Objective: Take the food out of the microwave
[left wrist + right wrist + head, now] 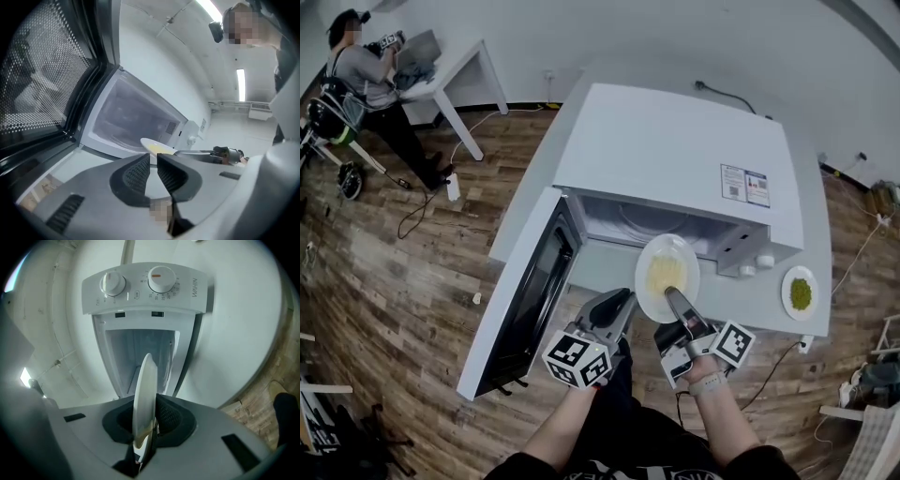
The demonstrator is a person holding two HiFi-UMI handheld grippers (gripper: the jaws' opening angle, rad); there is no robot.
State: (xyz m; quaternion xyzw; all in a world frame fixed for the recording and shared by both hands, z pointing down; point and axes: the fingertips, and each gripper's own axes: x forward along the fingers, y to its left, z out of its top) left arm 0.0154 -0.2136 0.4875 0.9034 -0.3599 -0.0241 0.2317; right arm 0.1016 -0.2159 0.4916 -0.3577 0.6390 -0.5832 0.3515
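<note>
Containers first: 2 plates. Plate no. 1 (649, 298), white, carries yellow food (665, 274). It is in the air just in front of the open microwave (675, 150) mouth, above the bench (600, 267), approx. level. Plate no. 2 (788, 281), also white, carries green food (801, 293) and lies on the bench at the right of the microwave, well apart from both tools.

The right tool (675, 302) is pinching the near rim of plate no. 1. In the right gripper view the plate shows edge-on (144, 394) between the two pads, which press on it from both sides. The yellow food lies just beyond the tool tips, toward the microwave.

The left tool (619, 302) is just beside the plate's left rim and does not touch it. Its jaws are almost pressed together, w/ only a narrow gap, nothing in it.

The microwave door (525, 300) is swung wide open to the left.

Count: 1 microwave, 2 knobs (161, 279) on its panel, 2 plates, 2 tools, 1 yellow portion, 1 green portion.
</note>
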